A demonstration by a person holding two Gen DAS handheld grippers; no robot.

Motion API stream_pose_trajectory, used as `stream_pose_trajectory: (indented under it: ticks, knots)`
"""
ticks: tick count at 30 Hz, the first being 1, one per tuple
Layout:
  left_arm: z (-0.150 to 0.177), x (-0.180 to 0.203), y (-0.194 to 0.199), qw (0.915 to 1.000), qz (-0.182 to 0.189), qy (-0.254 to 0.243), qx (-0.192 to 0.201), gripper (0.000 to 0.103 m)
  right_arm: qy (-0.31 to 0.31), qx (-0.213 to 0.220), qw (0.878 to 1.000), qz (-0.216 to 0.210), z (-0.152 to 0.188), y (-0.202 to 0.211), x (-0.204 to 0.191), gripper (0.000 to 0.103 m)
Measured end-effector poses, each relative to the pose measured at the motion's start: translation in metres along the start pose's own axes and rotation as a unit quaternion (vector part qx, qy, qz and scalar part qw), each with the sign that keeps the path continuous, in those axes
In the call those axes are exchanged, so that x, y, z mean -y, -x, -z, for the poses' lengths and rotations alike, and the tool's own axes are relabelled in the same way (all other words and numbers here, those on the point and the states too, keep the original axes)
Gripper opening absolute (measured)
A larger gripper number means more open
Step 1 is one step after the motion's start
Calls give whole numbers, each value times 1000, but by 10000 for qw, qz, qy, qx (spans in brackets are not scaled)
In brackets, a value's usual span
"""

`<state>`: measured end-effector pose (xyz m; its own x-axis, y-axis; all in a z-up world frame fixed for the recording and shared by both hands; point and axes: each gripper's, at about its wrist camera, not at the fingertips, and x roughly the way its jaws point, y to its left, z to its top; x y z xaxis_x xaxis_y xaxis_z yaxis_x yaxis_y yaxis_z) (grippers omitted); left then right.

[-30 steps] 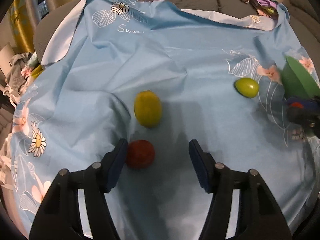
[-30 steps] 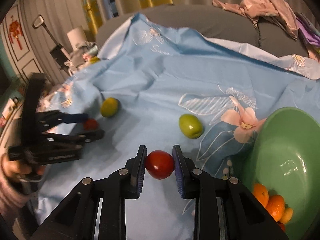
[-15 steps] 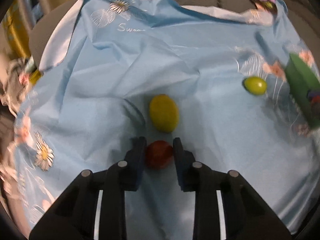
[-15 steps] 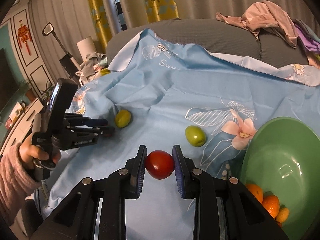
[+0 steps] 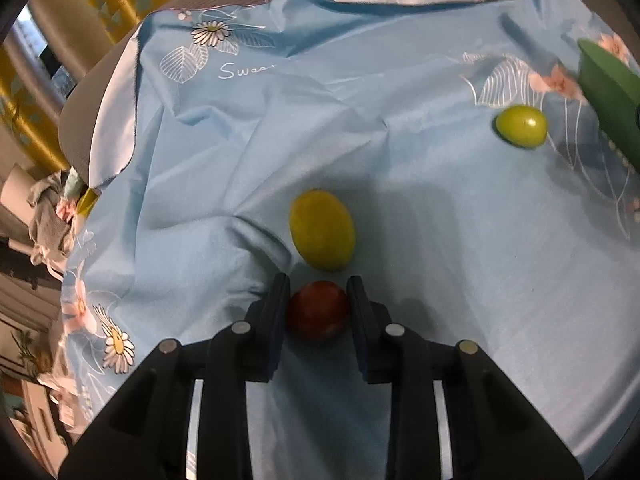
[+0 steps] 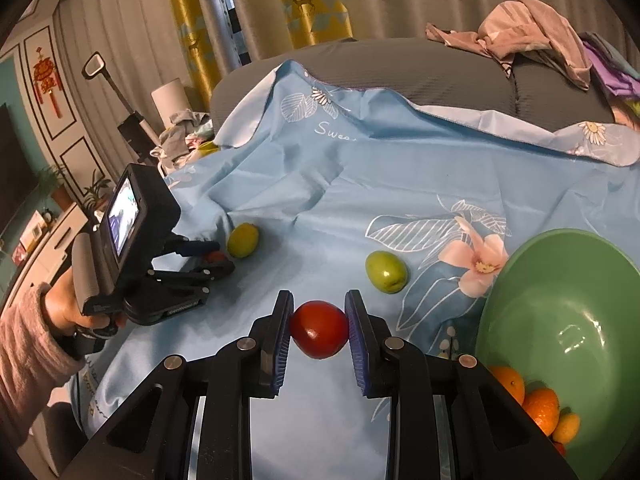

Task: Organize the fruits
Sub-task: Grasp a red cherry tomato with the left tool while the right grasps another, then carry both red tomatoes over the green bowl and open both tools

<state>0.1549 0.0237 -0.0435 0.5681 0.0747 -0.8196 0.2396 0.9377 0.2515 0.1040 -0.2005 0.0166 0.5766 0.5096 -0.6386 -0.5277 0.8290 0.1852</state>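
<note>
The left gripper (image 5: 318, 306) is clamped on a red fruit (image 5: 317, 310) lying on the blue cloth (image 5: 248, 128), with a yellow fruit (image 5: 322, 235) just beyond its tips. The right gripper (image 6: 319, 330) clamps a red tomato (image 6: 319, 329). A green fruit (image 6: 386, 271) lies between it and the green bowl (image 6: 576, 280) with oranges (image 6: 534, 404).

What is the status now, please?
Left gripper shut on red fruit. Right gripper shut on tomato. Bowl path clear.
</note>
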Motion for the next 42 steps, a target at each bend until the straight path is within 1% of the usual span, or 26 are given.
stream_pose_trajectory:
  ticks: [3, 5, 8, 10, 14, 18, 19, 21, 23, 26, 30, 34, 38, 42]
  knots:
    - [4, -3, 6, 9994, 204, 268, 119, 28, -16, 14, 10000, -2, -1, 0, 2, 29]
    - [6, -3, 11, 9978, 435, 476, 155, 28, -42, -1, 10000, 8, -1, 0, 4, 29]
    - [7, 2, 31, 9948, 675, 664, 373, 28, -60, -3, 10000, 24, 0, 0, 5, 29]
    - [5, 9, 46, 9925, 820, 736, 520, 28, -56, 17, 10000, 42, -1, 1, 4, 29]
    - [-2, 29, 73, 9900, 964, 762, 700, 29, -43, 127, 9999, 91, 0, 10, 3, 29]
    - [-11, 47, 101, 9814, 1414, 872, 963, 29, -164, 274, 9994, 128, 3, 24, 10, 29]
    - [-14, 52, 107, 9776, 1598, 933, 1005, 29, -188, 327, 9991, 168, 4, 29, 13, 29]
    - [-18, 59, 115, 9726, 1799, 996, 1089, 29, -234, 457, 9982, 293, 6, 41, 18, 29]
    - [-23, 68, 120, 9721, 1815, 951, 1145, 29, -279, 605, 9969, 410, 8, 54, 23, 29]
    - [-33, 84, 129, 9686, 1952, 935, 1221, 29, -388, 766, 9948, 552, 11, 72, 35, 29]
    - [-51, 112, 137, 9641, 2153, 803, 1329, 29, -546, 909, 9905, 877, 17, 90, 54, 29]
    - [-65, 139, 137, 9623, 2289, 633, 1324, 30, -734, 1001, 9867, 1047, 24, 106, 74, 29]
    - [-79, 167, 135, 9595, 2459, 490, 1282, 30, -863, 976, 9828, 1308, 32, 112, 92, 29]
    - [-91, 191, 131, 9592, 2519, 344, 1239, 30, -999, 999, 9804, 1373, 38, 119, 107, 29]
